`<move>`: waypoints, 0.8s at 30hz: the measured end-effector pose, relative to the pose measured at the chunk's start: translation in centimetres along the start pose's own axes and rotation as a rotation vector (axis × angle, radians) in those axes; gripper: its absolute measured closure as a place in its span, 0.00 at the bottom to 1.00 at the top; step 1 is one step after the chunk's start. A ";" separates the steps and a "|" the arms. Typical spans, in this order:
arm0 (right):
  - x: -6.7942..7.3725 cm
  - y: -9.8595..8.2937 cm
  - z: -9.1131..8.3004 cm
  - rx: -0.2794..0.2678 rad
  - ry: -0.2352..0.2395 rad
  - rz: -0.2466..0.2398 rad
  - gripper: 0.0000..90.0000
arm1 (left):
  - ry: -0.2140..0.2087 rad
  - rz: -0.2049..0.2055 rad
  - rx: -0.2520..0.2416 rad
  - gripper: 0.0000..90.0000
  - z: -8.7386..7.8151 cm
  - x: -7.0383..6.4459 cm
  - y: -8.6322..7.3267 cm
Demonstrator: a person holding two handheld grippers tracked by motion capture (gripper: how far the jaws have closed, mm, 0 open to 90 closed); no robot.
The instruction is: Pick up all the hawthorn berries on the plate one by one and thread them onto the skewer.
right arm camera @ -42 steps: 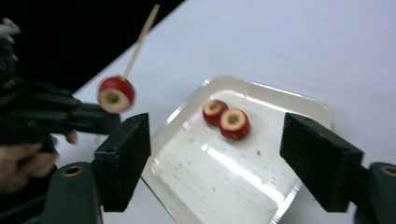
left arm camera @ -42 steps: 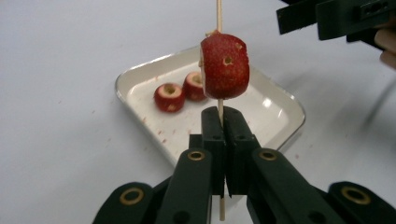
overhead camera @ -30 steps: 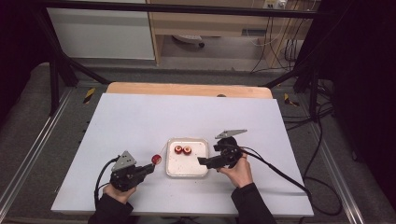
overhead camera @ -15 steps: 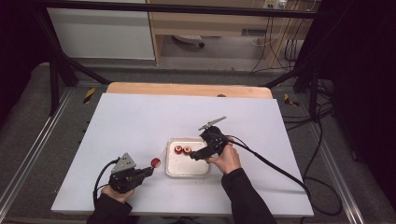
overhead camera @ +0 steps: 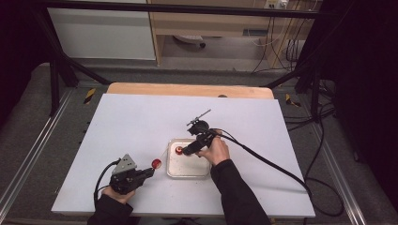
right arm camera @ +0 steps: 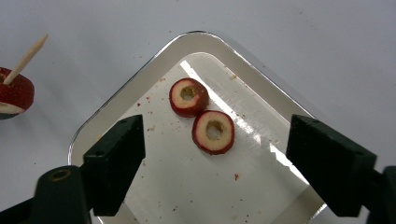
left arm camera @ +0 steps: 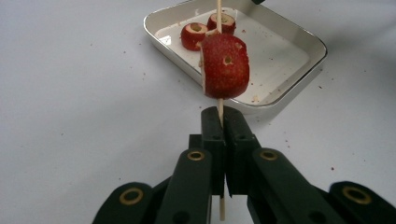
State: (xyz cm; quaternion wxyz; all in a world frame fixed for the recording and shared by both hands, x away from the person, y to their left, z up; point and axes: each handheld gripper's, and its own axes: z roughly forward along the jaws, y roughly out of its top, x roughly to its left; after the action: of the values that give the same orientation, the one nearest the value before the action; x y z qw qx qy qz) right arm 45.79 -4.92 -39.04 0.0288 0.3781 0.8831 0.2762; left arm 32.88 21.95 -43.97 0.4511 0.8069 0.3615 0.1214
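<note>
My left gripper (overhead camera: 150, 172) (left arm camera: 223, 135) is shut on a thin wooden skewer (left arm camera: 219, 109) that carries a red fruit slice (left arm camera: 225, 65) (overhead camera: 156, 163), held just left of a small white tray (overhead camera: 187, 169) (left arm camera: 299, 51). Two cored red fruit rings (right arm camera: 188, 96) (right arm camera: 213, 131) lie side by side and touching on the tray's floor. My right gripper (overhead camera: 185, 151) (right arm camera: 219, 156) hovers above the tray, open wide, with both rings between and below its jaws. The skewered slice (right arm camera: 16, 95) shows at the left edge of the right gripper view.
The tray sits near the middle front of a white table (overhead camera: 141, 122) with a wooden strip (overhead camera: 187, 89) along its far edge. A black cable (overhead camera: 267, 161) trails from my right gripper across the table to the right. Crumbs dot the tray floor (right arm camera: 187, 186).
My right gripper has moved from the tray's right side to the left and forward, over the tray. The left gripper with the skewer has stayed almost still.
</note>
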 end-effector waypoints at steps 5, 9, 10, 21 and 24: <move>0.1 0.7 0.9 0.050 0.022 0.005 0.34 | 0.002 -0.001 0.002 0.98 0.0 0.1 0.0; -0.1 0.9 1.7 0.086 0.014 -0.003 0.42 | 0.003 0.005 0.004 0.98 0.0 0.1 0.0; -0.1 0.9 1.8 0.094 0.015 0.003 0.43 | 0.003 0.003 0.002 0.98 0.0 0.0 0.0; -0.6 1.0 2.6 0.143 0.033 0.028 0.57 | 0.002 0.004 0.005 0.98 0.0 0.0 -0.1; -0.8 1.0 2.8 0.147 0.037 0.032 0.58 | 0.002 0.005 0.005 0.98 0.0 0.0 -0.1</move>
State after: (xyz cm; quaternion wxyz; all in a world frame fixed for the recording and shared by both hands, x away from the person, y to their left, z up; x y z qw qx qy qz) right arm 47.76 -3.56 -41.04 -0.0197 0.3881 0.8952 0.2181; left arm 32.87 21.97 -44.03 0.4486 0.8086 0.3604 0.1225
